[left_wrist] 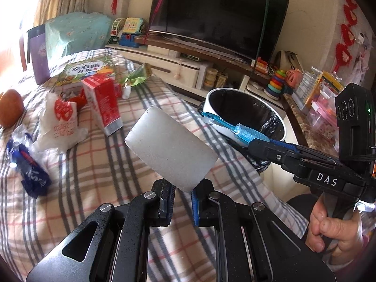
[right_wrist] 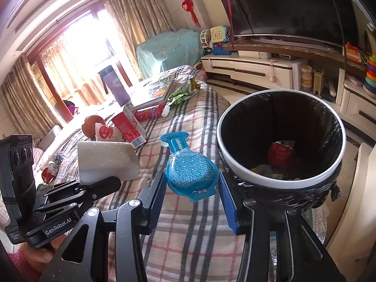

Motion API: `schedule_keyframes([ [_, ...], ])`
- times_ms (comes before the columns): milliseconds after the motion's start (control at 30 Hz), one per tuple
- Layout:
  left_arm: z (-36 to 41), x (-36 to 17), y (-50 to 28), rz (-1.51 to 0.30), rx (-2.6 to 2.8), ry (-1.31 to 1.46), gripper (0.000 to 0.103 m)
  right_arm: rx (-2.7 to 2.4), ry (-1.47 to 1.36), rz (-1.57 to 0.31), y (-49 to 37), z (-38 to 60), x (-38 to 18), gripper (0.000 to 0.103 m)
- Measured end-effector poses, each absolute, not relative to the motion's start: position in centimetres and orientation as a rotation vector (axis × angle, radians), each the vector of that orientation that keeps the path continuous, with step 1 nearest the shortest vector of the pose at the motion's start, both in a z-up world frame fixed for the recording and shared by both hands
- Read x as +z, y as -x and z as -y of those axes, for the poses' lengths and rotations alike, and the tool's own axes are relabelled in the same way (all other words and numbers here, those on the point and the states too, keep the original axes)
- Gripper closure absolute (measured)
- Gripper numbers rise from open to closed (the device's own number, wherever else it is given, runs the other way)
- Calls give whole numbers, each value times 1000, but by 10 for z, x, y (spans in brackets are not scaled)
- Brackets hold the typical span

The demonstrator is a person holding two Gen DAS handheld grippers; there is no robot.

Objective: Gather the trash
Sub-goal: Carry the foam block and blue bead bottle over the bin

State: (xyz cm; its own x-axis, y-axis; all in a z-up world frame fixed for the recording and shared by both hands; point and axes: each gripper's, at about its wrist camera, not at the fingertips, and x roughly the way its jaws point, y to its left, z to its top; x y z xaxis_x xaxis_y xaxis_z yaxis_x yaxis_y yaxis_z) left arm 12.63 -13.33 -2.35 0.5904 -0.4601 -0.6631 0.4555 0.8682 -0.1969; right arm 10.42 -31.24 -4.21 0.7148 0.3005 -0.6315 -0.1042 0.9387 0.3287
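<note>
"DAS" in white letters on right gripper (left_wrist: 212, 121) body, seen from left wrist view. "GenRobot.AI" on left gripper (right_wrist: 103, 183) body, seen from right wrist view. Chinese "左右脑开发" on book cover (left_wrist: 85, 71). Print on red carton (left_wrist: 103, 104), white bag (left_wrist: 62, 122), blue pouch (right_wrist: 191, 172) too small to read.

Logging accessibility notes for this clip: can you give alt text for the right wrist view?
The right gripper holds a blue fish-shaped packet between its fingers, beside the black-lined trash bin. Left of it, the left gripper holds a white foam block above the plaid-covered bed.
</note>
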Motion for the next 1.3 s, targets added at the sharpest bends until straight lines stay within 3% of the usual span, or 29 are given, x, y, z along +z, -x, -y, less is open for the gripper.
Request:
schedule_keyframes([
  [1300, 225, -6, -142, -743, -672, -96, 92, 88, -340, -706, -98, 393, -38, 57],
])
